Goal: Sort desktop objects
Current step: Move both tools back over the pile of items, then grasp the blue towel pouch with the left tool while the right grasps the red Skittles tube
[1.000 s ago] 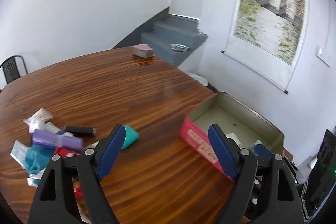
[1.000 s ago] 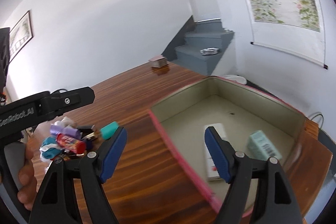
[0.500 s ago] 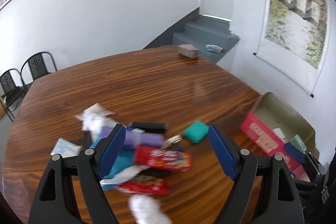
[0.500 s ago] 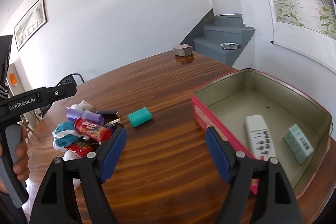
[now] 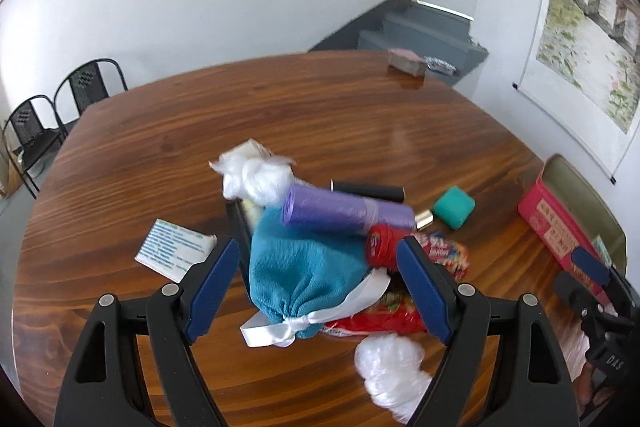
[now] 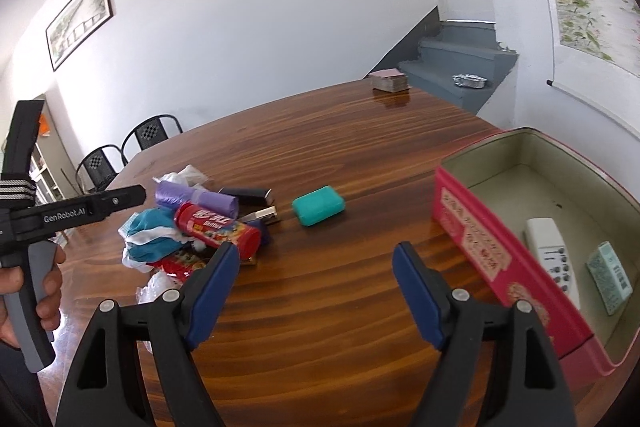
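Teal pouch: directly ahead of left tongs, spread, empty; long axis probably along them. Right tongs, spread, empty, farther off.

Left claw, right claw: black frames, blue pads, silver screws; "GenRobot.AI" lettering; grey handle.

Left wrist view is aimed steeply down from close above the clutter pile, pink tin clipped at the right edge. Right wrist view is set further back, angled shallower across the table, pile seen at left, tin at right. Pile, teal case, tin and stairs are shared.
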`<state>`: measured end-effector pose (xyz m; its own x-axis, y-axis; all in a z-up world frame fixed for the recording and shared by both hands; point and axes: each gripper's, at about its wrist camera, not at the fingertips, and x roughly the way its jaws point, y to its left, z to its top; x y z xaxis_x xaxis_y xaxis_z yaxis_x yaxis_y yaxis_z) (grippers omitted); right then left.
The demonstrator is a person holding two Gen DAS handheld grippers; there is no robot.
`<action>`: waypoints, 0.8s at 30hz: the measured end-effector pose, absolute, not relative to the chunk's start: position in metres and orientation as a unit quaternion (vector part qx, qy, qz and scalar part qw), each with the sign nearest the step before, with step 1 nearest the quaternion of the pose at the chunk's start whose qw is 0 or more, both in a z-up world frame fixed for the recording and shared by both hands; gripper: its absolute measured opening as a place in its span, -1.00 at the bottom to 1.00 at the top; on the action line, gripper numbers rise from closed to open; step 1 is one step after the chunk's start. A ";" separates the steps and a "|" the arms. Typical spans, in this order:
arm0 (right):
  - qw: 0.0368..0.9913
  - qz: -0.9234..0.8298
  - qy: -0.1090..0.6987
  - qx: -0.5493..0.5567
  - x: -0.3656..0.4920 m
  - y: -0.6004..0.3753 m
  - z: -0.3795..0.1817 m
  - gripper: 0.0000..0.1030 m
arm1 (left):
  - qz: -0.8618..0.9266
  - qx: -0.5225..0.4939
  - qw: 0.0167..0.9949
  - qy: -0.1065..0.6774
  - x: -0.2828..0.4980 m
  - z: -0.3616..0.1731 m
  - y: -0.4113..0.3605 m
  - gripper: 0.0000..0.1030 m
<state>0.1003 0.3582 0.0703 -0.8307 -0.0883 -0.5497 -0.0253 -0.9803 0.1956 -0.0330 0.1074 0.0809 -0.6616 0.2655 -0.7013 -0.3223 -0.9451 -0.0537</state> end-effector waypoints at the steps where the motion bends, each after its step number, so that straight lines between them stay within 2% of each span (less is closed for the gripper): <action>1: 0.019 -0.951 -0.097 0.294 0.099 0.356 0.069 0.60 | 0.909 -0.381 0.162 0.042 -0.034 0.078 0.107 0.63; 7: 0.024 -0.948 -0.094 0.302 0.091 0.351 0.065 0.60 | 0.901 -0.398 0.157 0.069 -0.043 0.056 0.105 0.63; 21: 0.069 -0.948 -0.062 0.304 0.066 0.328 0.066 0.60 | 0.888 -0.427 0.171 0.028 -0.058 0.030 0.101 0.63; 22: 0.077 -0.948 -0.057 0.303 0.064 0.324 0.066 0.60 | 0.889 -0.424 0.171 0.025 -0.058 0.030 0.100 0.52; 23: 0.081 -0.948 -0.052 0.303 0.061 0.321 0.066 0.60 | 0.890 -0.422 0.173 0.024 -0.057 0.030 0.100 0.34; 24: 0.085 -0.948 -0.048 0.304 0.060 0.318 0.066 0.60 | 0.890 -0.421 0.170 0.026 -0.057 0.032 0.100 0.32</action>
